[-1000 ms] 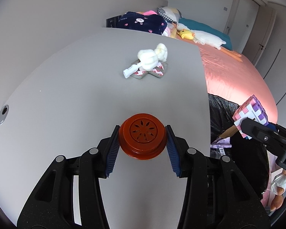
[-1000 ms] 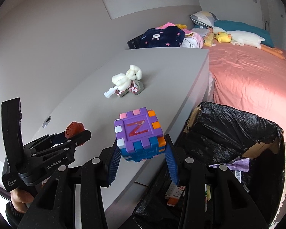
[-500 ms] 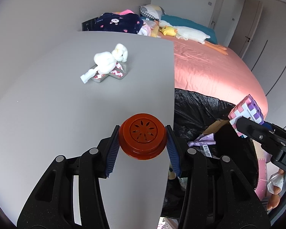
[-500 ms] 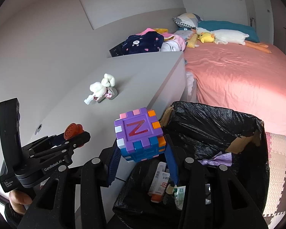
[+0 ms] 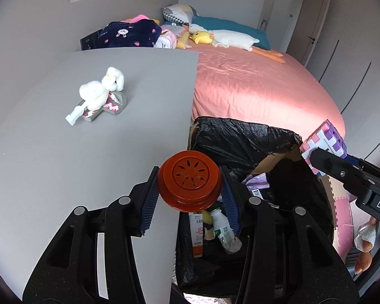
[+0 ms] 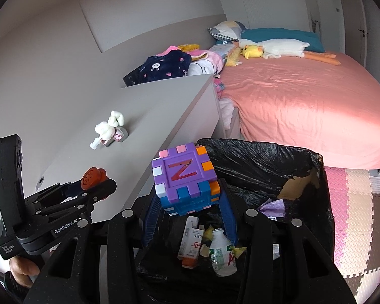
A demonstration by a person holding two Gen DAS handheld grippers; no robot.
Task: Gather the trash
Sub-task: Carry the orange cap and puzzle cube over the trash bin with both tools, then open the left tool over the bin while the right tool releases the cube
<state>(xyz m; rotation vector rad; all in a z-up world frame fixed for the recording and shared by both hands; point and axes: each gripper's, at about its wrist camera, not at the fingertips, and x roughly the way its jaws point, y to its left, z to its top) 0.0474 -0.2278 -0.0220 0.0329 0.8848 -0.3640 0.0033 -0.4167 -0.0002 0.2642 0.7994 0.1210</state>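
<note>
left gripper (image 5: pixel 190 197) clamped a red cap (image 5: pixel 190 183) at the desk (image 5: pixel 88 152) edge, right gripper (image 6: pixel 187 217) gripped a foam cube (image 6: pixel 183 178) above the black-lined bin (image 6: pixel 266 157), so best to centre each over the opening before letting go, cap needing more travel.

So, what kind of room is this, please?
Most likely a bedroom in a home. A bed with a pink sheet and pillows fills the far side, plush toys lie on it, and a grey cabinet top stands beside it.
</note>
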